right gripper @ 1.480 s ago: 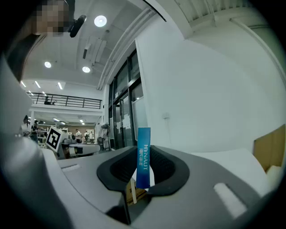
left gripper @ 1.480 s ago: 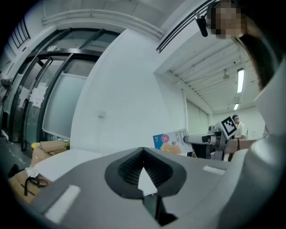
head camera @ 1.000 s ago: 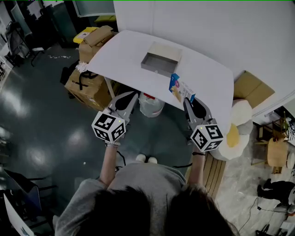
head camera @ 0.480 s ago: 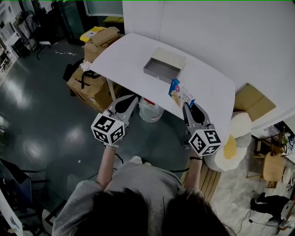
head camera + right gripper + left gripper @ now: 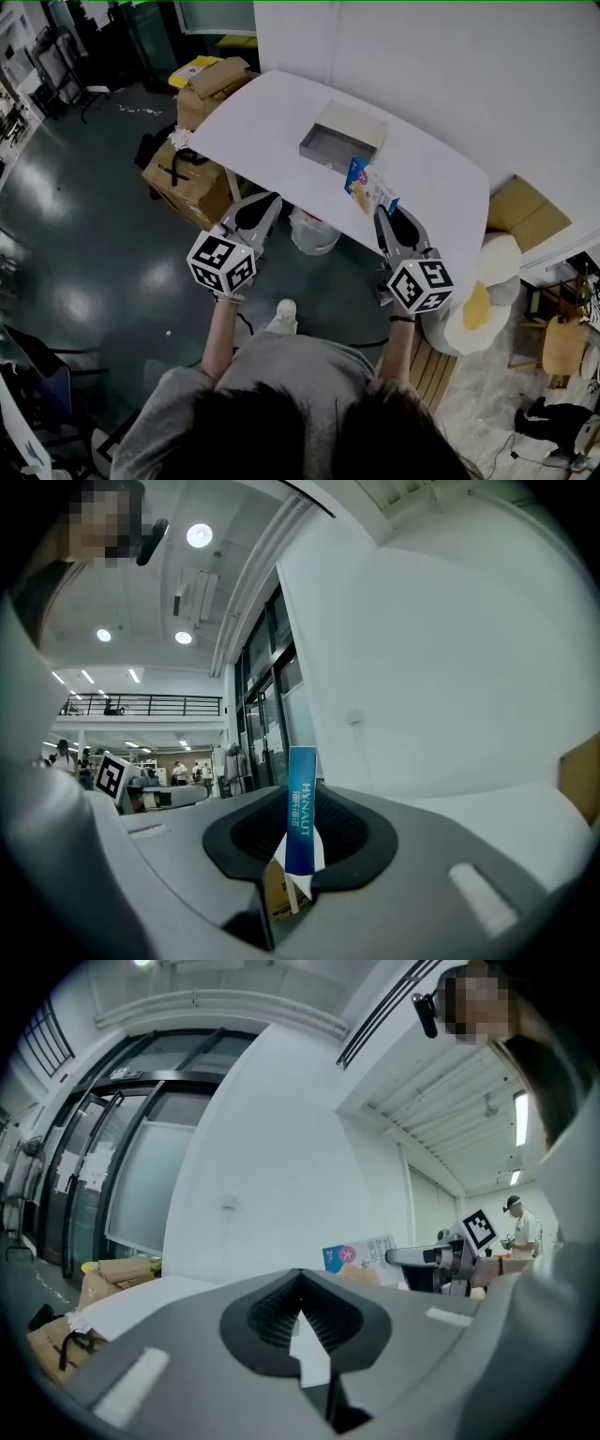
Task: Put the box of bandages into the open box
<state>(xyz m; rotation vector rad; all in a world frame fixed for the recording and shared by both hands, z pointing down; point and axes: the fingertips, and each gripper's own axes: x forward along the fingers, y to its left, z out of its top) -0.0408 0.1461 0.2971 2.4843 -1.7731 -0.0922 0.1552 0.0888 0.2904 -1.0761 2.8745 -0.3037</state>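
An open grey box (image 5: 342, 139) sits on the white table (image 5: 272, 112), toward its far side. My right gripper (image 5: 382, 212) is shut on the box of bandages (image 5: 368, 187), a blue and white carton held upright over the table's near edge, short of the open box. In the right gripper view the carton's blue edge (image 5: 301, 789) stands between the jaws of the right gripper (image 5: 302, 841). My left gripper (image 5: 271, 199) hangs off the table's near edge, shut and holding nothing. The left gripper (image 5: 300, 1281) looks across at the carton (image 5: 361, 1254).
Cardboard boxes (image 5: 192, 178) are stacked on the dark floor left of the table. A white bucket (image 5: 314, 231) stands under the table's near edge. A white and yellow cushion-like object (image 5: 483, 286) and more cardboard (image 5: 525, 211) lie to the right. A white wall rises behind the table.
Both grippers keep nearly the same pose, the right one still gripping the carton. The view has drifted a little, so the table sits slightly farther right in the picture.
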